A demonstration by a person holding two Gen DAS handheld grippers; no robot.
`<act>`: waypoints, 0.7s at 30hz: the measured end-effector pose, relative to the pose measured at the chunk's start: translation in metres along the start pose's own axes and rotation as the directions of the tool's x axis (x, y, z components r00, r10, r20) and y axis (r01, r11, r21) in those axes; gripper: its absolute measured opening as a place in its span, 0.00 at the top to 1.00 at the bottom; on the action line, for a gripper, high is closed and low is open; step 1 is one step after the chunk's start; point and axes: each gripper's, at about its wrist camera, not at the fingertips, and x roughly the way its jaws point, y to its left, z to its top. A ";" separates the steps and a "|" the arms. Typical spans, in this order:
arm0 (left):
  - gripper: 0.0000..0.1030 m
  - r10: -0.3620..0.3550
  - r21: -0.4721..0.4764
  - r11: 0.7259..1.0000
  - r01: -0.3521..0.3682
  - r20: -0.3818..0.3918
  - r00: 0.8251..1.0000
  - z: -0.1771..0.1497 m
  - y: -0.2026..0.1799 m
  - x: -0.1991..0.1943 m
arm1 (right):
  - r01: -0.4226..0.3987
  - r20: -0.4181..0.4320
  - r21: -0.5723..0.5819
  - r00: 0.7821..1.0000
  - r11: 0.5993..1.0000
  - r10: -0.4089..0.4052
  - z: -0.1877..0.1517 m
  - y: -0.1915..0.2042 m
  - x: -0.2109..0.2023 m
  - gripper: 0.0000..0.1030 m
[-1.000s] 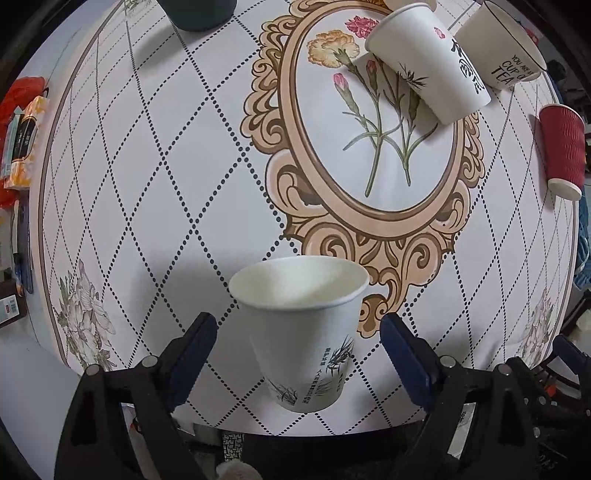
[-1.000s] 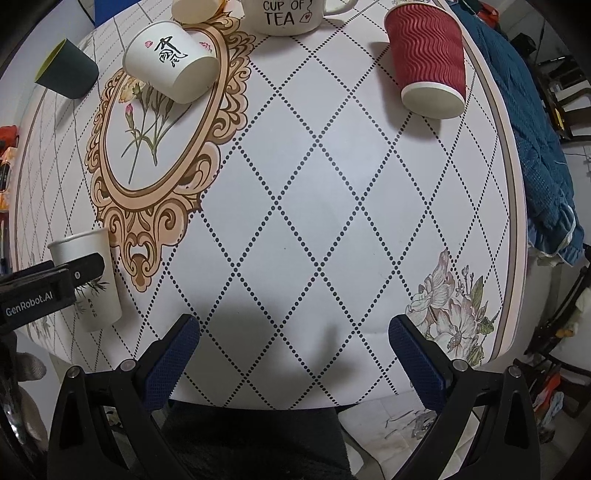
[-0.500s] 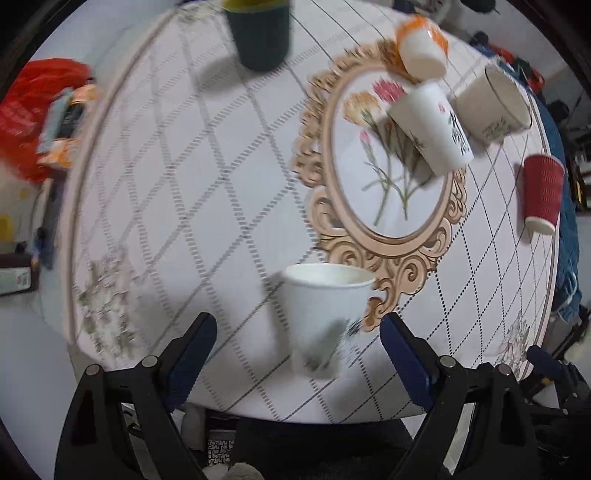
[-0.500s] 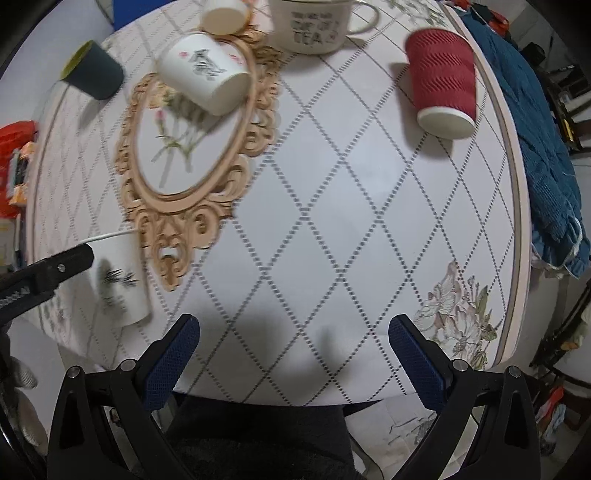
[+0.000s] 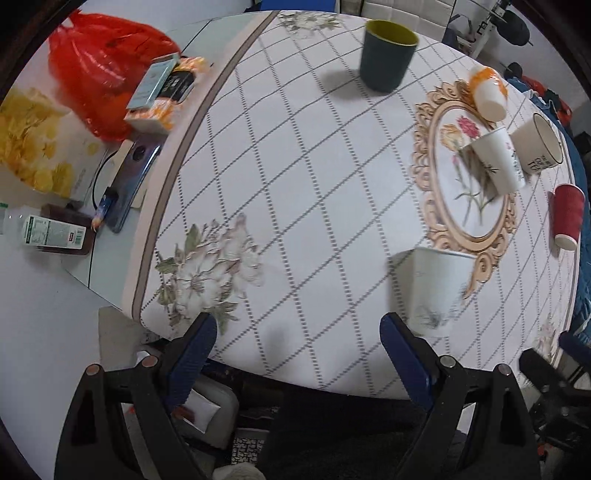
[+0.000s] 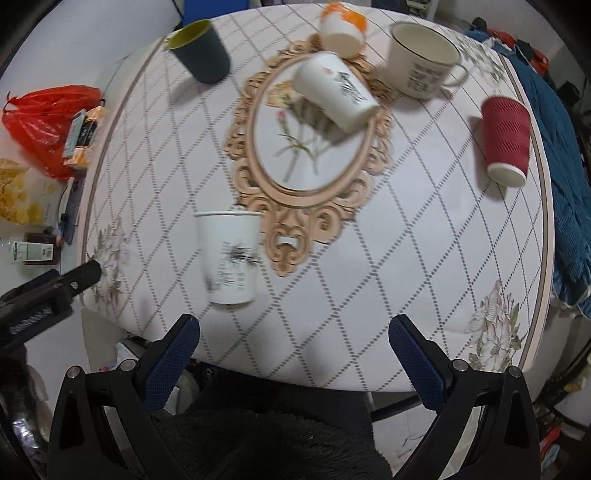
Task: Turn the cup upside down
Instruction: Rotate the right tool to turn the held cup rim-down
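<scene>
Sitting upright near the counter [image 6: 406, 229] edge, the white paper cup [image 6: 229, 258] is untouched; left hand-held gripper [image 5: 299, 350] and right hand-held gripper [image 6: 295, 350] both gape apart, empty.

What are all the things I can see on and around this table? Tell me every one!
white paper cup: 1, white with dark print, upright near the front edge
printed white cup: 1, white, upside down on the oval flower picture
orange and white cup: 1, upside down at the far side
dark cup: 1, dark with yellow-green inside, far left
mug: 1, cream with lettering, far right
red ribbed cup: 1, red, upside down at the right
red plastic bag: 1, left of the tablecloth
phone: 1, dark, left
blue cloth: 1, right edge
left gripper: 1, open, empty
right gripper: 1, open, empty
</scene>
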 end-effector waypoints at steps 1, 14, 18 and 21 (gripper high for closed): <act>0.12 -0.006 -0.004 1.000 0.006 0.001 1.000 -0.001 0.005 0.001 | 0.007 0.005 -0.008 1.000 1.000 -0.007 0.000 0.007 -0.002 0.00; 0.04 0.012 -0.077 0.997 -0.010 0.024 1.000 -0.007 0.044 0.014 | 0.244 0.167 -0.423 0.967 0.873 -0.190 0.009 0.079 -0.025 0.00; 0.04 0.016 -0.101 0.995 -0.014 0.015 1.000 -0.008 0.044 0.023 | 0.395 0.270 -0.712 0.917 0.581 -0.293 0.002 0.108 -0.016 0.00; 0.04 0.039 -0.111 0.993 -0.037 0.014 0.999 -0.010 0.041 0.030 | 0.449 0.354 -0.857 0.870 0.254 -0.344 -0.015 0.124 0.003 0.00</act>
